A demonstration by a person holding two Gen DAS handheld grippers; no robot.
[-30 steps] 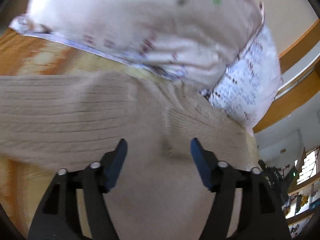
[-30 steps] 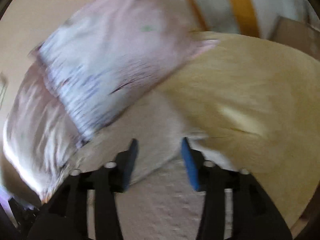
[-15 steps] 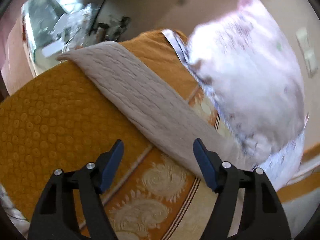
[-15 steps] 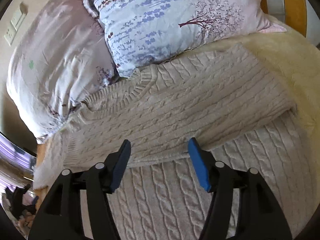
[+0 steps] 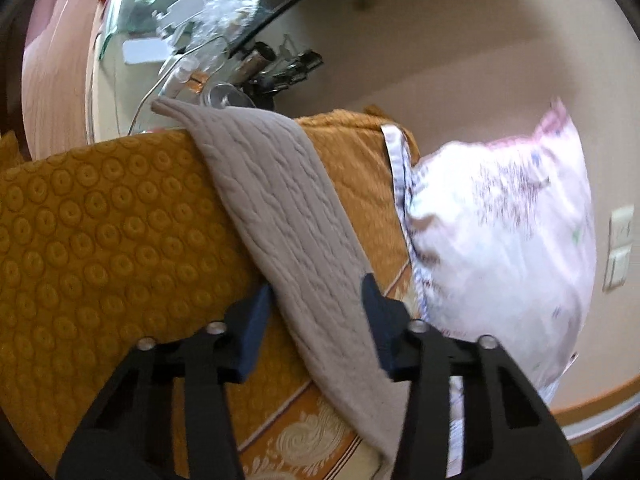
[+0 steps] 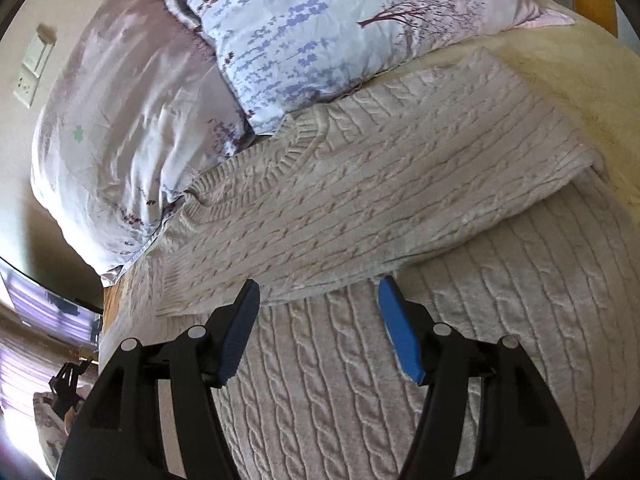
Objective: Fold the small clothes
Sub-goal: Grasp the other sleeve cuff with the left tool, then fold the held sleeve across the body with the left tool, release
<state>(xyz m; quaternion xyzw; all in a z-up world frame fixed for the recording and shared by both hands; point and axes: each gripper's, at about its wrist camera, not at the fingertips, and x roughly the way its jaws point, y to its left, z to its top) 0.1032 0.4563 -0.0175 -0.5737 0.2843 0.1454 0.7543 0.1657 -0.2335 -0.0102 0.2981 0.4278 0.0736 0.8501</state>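
Beige cable-knit wool is what this job turns on: the beige cable-knit sweater point(image 6: 360, 208) lies spread on the bed, its ribbed collar at about ten o'clock of its body, tucked against the pale floral-print pillow point(image 6: 328, 24) and the lilac crumpled pillow point(image 6: 120, 120). In the right wrist view one sleeve or side panel is already laid across the chest as a broad band running from eight o'clock to two o'clock, so I judge one fold to be made. The right gripper point(image 6: 318, 312) hovers just at the near edge of that folded band, its blue pads spread with nothing between them. In the left wrist view the other beige knitted sleeve point(image 5: 288, 216) stretches out long and flat over the mustard-yellow patterned bedspread point(image 5: 100, 220), from its cuff at eleven o'clock down to five o'clock. The left gripper point(image 5: 316, 296) straddles this sleeve; its jaws have just been closing with the knit between them. Whether the pads already press on the fabric I cannot tell, since one pad lies partly behind the sleeve's edge. What remains, as I read it, is to bring this second sleeve across the body, then to fold the sweater's length into a compact packet; no other garment is visible in either view, so the work looks to be roughly a third done.
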